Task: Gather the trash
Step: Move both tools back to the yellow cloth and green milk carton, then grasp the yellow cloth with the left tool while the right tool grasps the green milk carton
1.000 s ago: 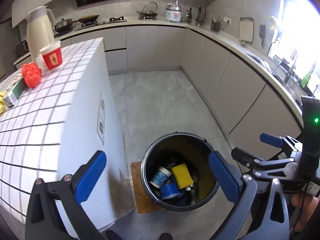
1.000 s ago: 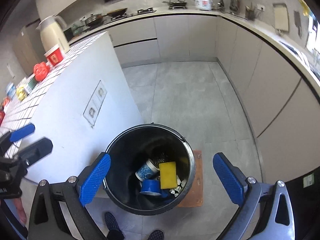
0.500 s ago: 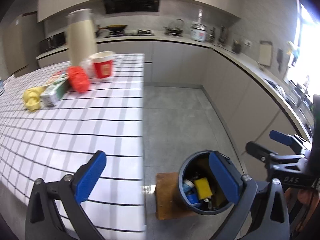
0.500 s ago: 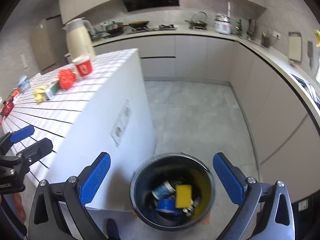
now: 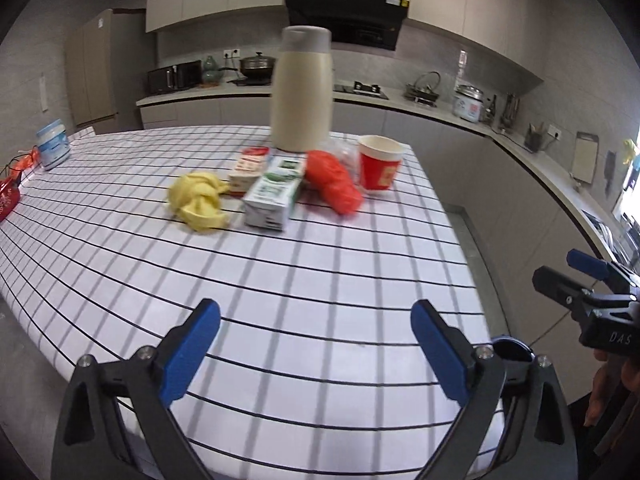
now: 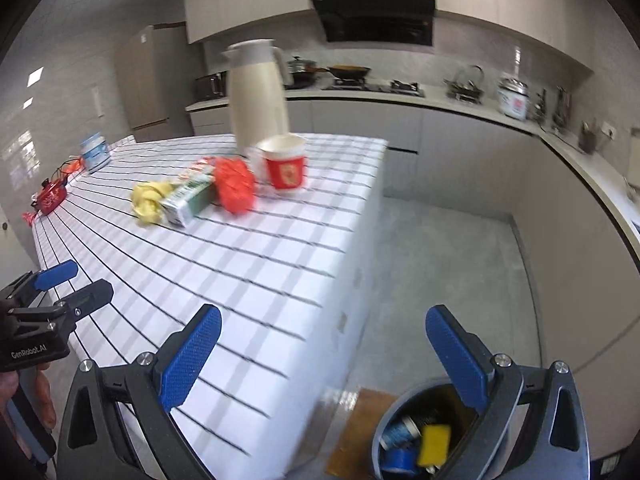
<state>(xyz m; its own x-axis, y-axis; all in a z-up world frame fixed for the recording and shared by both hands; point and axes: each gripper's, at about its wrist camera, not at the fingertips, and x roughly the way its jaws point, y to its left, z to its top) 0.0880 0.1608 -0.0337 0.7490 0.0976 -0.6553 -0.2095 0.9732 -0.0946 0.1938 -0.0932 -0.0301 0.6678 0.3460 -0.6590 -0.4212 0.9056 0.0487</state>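
Observation:
On the checked table (image 5: 320,264) lies a cluster of trash: a yellow crumpled bag (image 5: 200,204), a green-and-white carton (image 5: 272,196), a red-and-white carton (image 5: 250,164), a red crumpled bag (image 5: 334,188) and a red paper cup (image 5: 378,164). My left gripper (image 5: 314,310) hovers over the near part of the table, well short of the cluster; its jaws are closing slightly with nothing between them. My right gripper (image 6: 323,314) is open and empty beside the table's corner, above the black bin (image 6: 400,408), which holds a yellow sponge (image 6: 434,444) and blue cups.
A tall cream jug (image 5: 302,92) stands behind the trash. A white jar (image 5: 54,148) and a red basket (image 5: 6,200) sit at the table's far left. The bin rests on a wooden board (image 6: 352,432). Kitchen counters line the back and right.
Both grippers have swung away from the bin, up and over the table's near part. The trash cluster now lies straight ahead in both views, and the bin has dropped to the lower right.

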